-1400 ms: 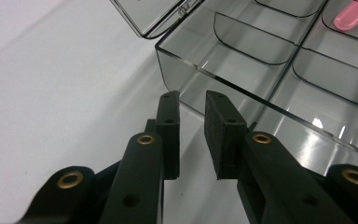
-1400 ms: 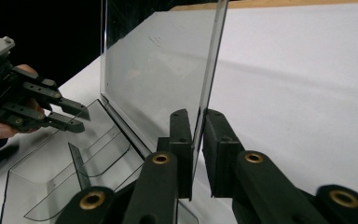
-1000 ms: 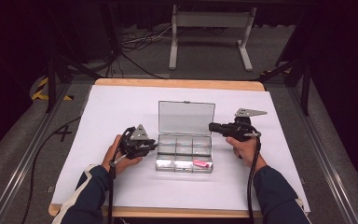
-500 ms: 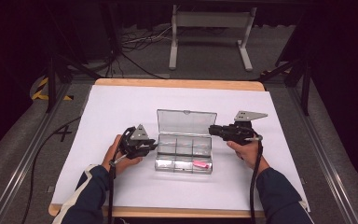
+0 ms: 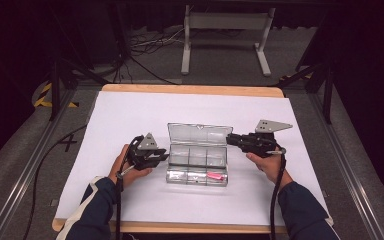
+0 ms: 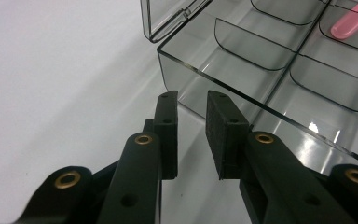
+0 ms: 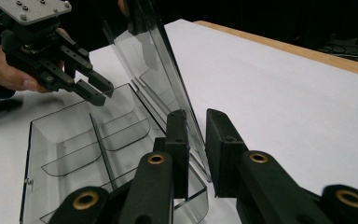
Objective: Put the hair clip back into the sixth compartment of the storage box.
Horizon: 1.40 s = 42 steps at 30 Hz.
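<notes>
A clear plastic compartment box (image 5: 198, 156) sits mid-table with its hinged lid (image 5: 198, 134) raised and leaning forward. A small pink piece (image 5: 215, 176) lies in a front right compartment and also appears as the pink piece (image 6: 354, 23) at top right. My right gripper (image 5: 230, 140) is at the lid's right edge. Its jaws (image 7: 196, 114) stand a little apart, with the lid's (image 7: 154, 60) thin edge between them. My left gripper (image 5: 164, 157) is at the box's left end, slightly open (image 6: 193, 95), with its tips at the box's wall (image 6: 186, 74).
White paper (image 5: 130, 115) covers the wooden table (image 5: 190, 90), with free room all around the box. A metal stand (image 5: 225, 35) and cables lie on the floor beyond the far edge. The left gripper (image 7: 100, 93) hangs over the box's far end.
The lid's top edge has tipped forward toward the person, and the right gripper has moved slightly nearer with it. The left gripper has stayed put.
</notes>
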### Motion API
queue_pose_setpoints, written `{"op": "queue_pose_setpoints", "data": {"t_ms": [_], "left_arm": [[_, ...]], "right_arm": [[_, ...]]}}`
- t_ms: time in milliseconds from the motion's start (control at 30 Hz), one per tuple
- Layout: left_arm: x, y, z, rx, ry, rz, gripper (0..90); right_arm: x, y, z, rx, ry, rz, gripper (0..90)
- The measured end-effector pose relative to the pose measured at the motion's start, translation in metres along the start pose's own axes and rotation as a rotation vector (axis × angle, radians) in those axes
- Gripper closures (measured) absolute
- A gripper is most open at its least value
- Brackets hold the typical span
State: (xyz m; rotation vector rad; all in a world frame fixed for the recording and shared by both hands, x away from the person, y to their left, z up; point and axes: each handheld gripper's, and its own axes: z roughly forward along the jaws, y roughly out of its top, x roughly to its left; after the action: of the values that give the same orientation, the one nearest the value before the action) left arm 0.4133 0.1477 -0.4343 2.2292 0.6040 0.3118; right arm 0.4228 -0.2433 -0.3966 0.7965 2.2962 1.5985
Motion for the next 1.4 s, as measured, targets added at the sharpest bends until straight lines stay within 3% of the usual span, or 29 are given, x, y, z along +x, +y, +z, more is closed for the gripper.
{"op": "queue_pose_setpoints", "data": {"t_ms": [367,567,933,1100,1400], "left_arm": [[0.001,0.001,-0.006,-0.014,0.013,0.010,74.4],[0.004,0.003,-0.015,-0.050,0.028,-0.009,74.6],[-0.003,0.016,-0.025,-0.131,0.017,0.013,77.3],[-0.006,0.018,-0.027,-0.143,-0.011,0.019,81.6],[-0.010,0.020,-0.027,-0.165,-0.022,0.023,87.0]], "right_arm": [[0.005,0.000,-0.002,0.013,-0.004,-0.026,79.5],[0.007,-0.001,-0.003,0.020,-0.005,-0.043,79.0],[0.013,-0.002,-0.005,0.039,-0.005,-0.074,78.1],[0.017,-0.003,-0.006,0.048,-0.008,-0.084,77.7],[0.022,-0.005,-0.008,0.067,-0.016,-0.106,77.4]]}}
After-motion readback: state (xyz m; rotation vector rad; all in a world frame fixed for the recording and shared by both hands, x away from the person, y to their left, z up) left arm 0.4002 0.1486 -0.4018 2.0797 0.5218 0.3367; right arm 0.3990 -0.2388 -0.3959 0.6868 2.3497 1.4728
